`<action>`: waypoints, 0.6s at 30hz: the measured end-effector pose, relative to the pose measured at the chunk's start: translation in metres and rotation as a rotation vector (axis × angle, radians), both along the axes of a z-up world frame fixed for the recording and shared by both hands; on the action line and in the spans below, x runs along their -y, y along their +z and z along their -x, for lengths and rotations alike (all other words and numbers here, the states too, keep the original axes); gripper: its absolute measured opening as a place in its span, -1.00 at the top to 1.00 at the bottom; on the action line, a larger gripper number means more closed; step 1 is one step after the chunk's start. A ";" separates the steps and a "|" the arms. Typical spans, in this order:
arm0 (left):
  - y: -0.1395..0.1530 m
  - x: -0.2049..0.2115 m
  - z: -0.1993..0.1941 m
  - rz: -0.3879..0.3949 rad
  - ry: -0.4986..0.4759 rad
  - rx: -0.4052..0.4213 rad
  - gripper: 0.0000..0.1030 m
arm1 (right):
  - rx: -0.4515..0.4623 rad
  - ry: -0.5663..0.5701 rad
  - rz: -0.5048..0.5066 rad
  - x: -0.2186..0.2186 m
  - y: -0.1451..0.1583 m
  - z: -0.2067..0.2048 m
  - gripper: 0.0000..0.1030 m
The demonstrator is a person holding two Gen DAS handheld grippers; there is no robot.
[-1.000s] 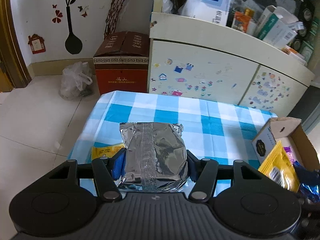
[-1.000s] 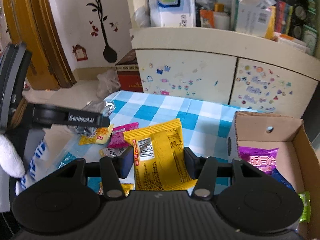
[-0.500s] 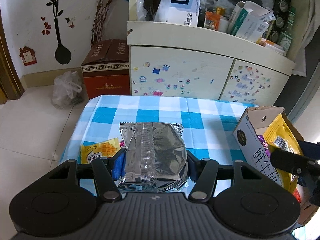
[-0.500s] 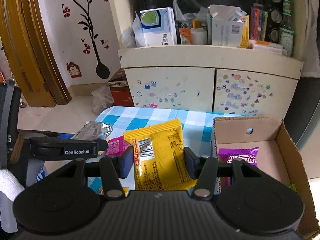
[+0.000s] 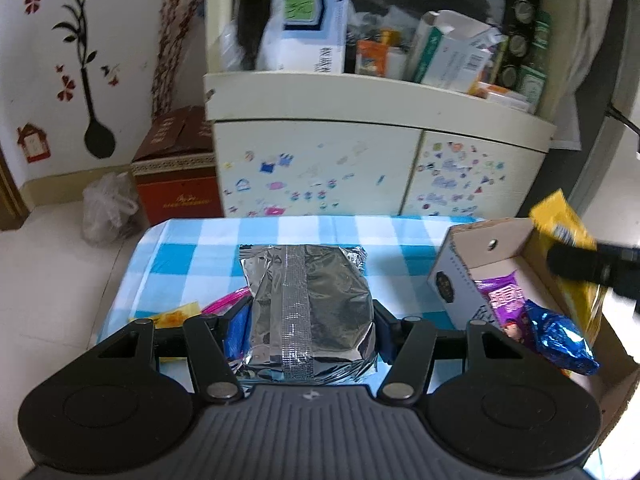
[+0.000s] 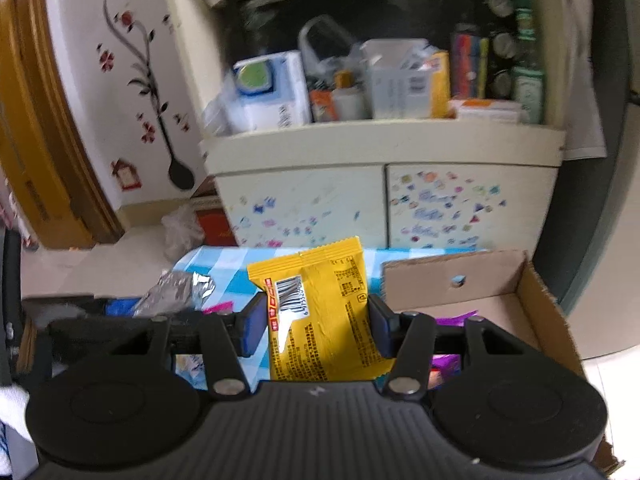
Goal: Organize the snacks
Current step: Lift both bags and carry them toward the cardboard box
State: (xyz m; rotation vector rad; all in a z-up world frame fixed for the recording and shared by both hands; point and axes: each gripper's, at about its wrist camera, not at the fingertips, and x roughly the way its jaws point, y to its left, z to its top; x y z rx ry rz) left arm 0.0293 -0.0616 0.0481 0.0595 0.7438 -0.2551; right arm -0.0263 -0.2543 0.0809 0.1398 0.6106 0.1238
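Note:
My left gripper is shut on a silver foil snack pack and holds it above the blue checked table. My right gripper is shut on a yellow snack packet, held over the left part of the open cardboard box. In the left wrist view the box stands at the right, with a purple packet and a blue foil packet inside; the yellow packet and the right gripper hang above it.
A yellow packet and a pink packet lie on the table's left side. A cream cabinet with stickers stands behind the table, its shelf full of boxes. A red carton and a plastic bag sit on the floor.
Both grippers have risen and moved right toward the box, each still holding its packet. The yellow packet is now over the box.

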 end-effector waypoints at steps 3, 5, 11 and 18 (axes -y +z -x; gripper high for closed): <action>0.000 0.006 0.001 0.023 -0.030 0.000 -0.26 | 0.027 -0.043 -0.026 0.016 0.008 0.003 -0.03; -0.001 0.009 0.002 0.044 -0.051 -0.007 -0.26 | 0.044 -0.075 -0.042 0.029 0.014 0.005 -0.03; -0.004 0.024 0.006 0.081 -0.114 -0.013 -0.26 | 0.075 -0.178 -0.091 0.064 0.024 0.012 -0.03; -0.005 0.047 0.008 0.140 -0.205 -0.010 -0.26 | 0.071 -0.270 -0.116 0.089 0.023 0.017 -0.03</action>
